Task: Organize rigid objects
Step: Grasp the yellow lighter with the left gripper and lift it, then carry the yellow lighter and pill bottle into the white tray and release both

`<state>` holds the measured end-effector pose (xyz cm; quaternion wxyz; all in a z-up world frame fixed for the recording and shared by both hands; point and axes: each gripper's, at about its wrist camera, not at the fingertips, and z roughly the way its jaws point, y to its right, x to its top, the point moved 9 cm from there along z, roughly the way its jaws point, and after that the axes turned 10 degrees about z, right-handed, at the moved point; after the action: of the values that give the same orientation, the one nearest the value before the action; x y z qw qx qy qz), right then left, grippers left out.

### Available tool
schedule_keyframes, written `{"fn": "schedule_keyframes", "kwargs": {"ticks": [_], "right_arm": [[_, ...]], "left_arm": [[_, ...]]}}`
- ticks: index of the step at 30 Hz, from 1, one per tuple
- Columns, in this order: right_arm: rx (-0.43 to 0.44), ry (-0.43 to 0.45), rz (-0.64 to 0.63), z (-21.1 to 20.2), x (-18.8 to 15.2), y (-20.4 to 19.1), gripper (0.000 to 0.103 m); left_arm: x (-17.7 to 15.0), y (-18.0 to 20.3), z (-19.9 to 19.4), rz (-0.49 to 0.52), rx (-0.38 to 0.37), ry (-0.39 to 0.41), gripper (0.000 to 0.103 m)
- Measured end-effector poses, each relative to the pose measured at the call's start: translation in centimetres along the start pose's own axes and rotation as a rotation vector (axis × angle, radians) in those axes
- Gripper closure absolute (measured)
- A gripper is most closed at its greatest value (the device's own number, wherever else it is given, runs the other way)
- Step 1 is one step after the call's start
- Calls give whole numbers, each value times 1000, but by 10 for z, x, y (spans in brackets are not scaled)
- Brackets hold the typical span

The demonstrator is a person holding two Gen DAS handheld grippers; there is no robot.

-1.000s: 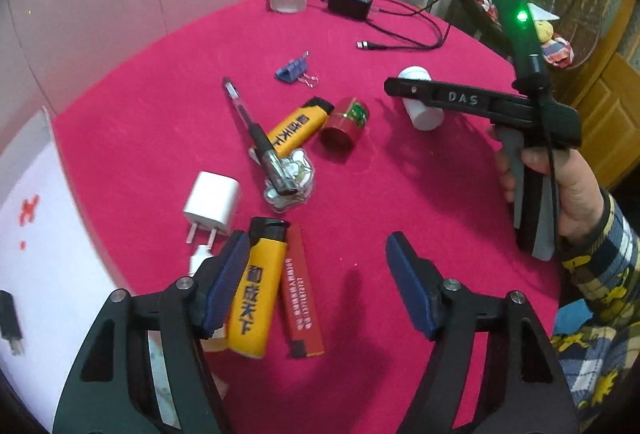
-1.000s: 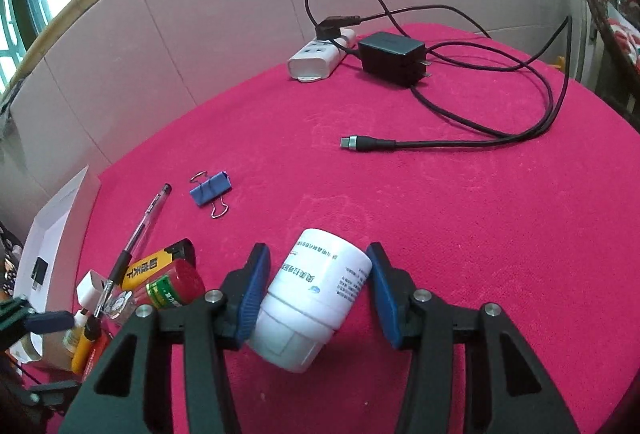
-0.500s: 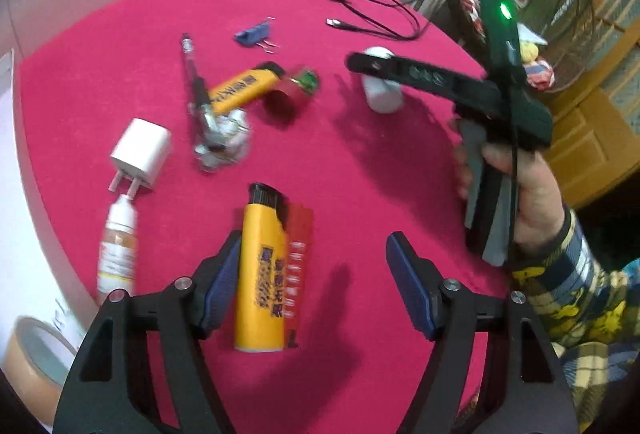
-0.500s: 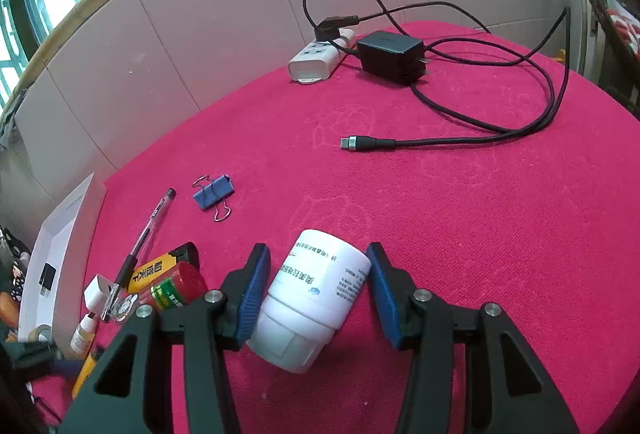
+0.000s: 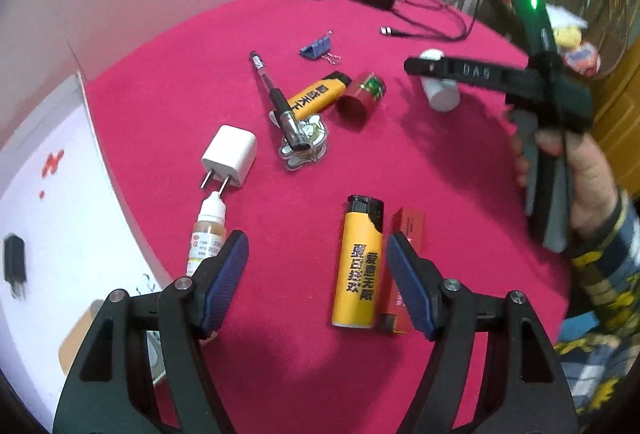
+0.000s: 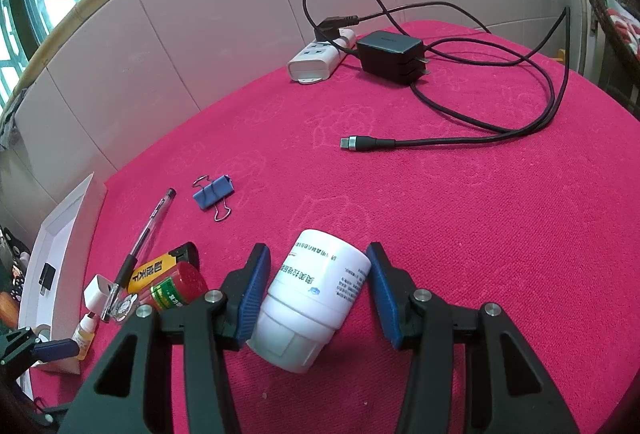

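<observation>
Because the right gripper [image 6: 316, 288] clamps the tilted white pill bottle [image 6: 316, 298] off-centre, it could twist out, while the left gripper [image 5: 316, 282], jaws apart and empty, might nudge the near yellow lighter [image 5: 358, 266].

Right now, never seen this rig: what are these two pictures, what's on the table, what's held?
There is no robot. A person holds a two-finger claw in each hand, and each claw carries a fisheye camera looking along its fingers. In the left view, the left claw is open above a yellow lighter; the hand holding the other claw shows too. In the right view, the right claw straddles a white bottle; whether it grips is unclear. The red cloth also holds a pen, a binder clip and a charger plug.
</observation>
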<state>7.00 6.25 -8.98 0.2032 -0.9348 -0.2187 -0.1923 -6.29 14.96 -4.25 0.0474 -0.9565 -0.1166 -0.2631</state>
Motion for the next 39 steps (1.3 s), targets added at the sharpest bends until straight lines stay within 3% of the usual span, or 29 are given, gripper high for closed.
{"fn": "schedule_keyframes", "kwargs": {"ticks": [4, 7, 9, 11, 14, 17, 21, 30, 39], "right_arm": [[4, 0, 2, 0, 0, 0, 54], [6, 0, 4, -1, 0, 0, 54], [7, 0, 5, -1, 0, -1, 54], [7, 0, 6, -1, 0, -1, 54], [3, 0, 2, -1, 0, -1, 54], [6, 4, 6, -2, 1, 1, 57], [3, 8, -27, -5, 0, -3, 58], [27, 79, -36, -35, 13, -14, 64], [120, 126, -109, -65, 12, -61, 64]], "left_arm": [[0, 13, 11, 89, 48, -21, 31], [0, 8, 11, 121, 129, -28, 31], [-3, 6, 13, 127, 134, -37, 33], [-6, 10, 14, 124, 96, -44, 45], [-9, 24, 17, 192, 118, -53, 58], [-9, 27, 17, 186, 103, -51, 76], [-10, 23, 14, 149, 135, -30, 79], [5, 9, -28, 16, 134, 156, 79], [8, -25, -78, -130, 216, 319, 79]]}}
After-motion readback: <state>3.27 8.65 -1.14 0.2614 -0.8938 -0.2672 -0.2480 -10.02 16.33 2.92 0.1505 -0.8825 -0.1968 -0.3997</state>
